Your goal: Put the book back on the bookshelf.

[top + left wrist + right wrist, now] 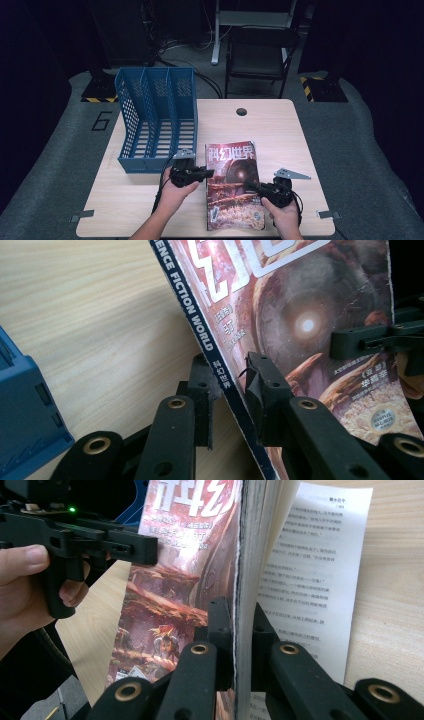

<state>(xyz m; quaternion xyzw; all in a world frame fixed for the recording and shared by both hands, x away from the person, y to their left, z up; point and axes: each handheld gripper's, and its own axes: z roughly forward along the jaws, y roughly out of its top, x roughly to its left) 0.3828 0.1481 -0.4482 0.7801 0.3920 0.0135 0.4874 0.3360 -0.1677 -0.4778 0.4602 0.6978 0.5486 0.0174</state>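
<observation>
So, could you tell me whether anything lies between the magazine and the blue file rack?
Nothing visible does. The magazine is held by the left gripper at its spine and the right gripper at its page edge; only bare table lies towards the blue file rack.

Magazine (234,185): we see it on the worktop (280,130), between our two sets of fingers.
Left gripper (206,174): its fingers (202,385) straddle the magazine's spine edge.
Right gripper (251,187): its fingers (220,625) clamp the opposite page edge.
File rack (157,117): on the worktop, behind and left of our left fingers, just beside the magazine's far corner.
Chair (260,55): beyond the worktop's far edge.
</observation>
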